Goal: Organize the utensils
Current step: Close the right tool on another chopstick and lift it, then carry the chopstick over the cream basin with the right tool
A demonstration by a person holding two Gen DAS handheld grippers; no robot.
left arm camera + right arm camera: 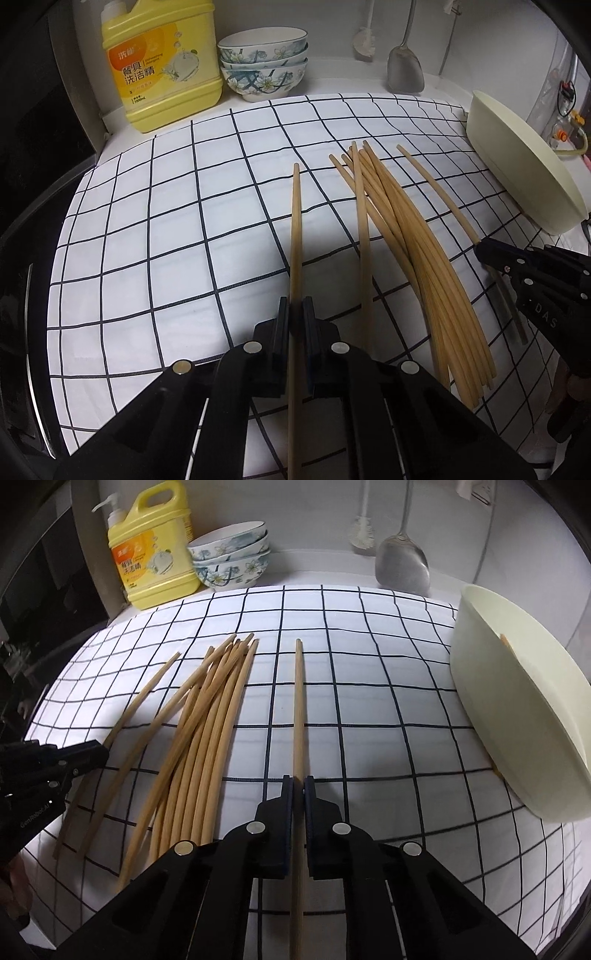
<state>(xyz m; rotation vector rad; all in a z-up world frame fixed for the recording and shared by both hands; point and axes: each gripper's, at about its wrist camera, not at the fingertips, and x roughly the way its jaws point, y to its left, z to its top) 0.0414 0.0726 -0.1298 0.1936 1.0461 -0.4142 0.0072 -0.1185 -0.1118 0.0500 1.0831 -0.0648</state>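
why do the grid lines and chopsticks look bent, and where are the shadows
Left wrist view: fisheye bows the checked cloth and chopstick pile outward; the left gripper throws a soft shadow ahead. Right wrist view: same curving, dark vignette corners, dull glare on the metal spatula, shadow under the cream bowl.

You have open checked cloth (147, 240) to the left of the chopstick pile (413, 236) and behind it. The cream container (517, 709) blocks the right edge, while the detergent jug (162, 66) and stacked bowls (264, 62) crowd the back-left corner.
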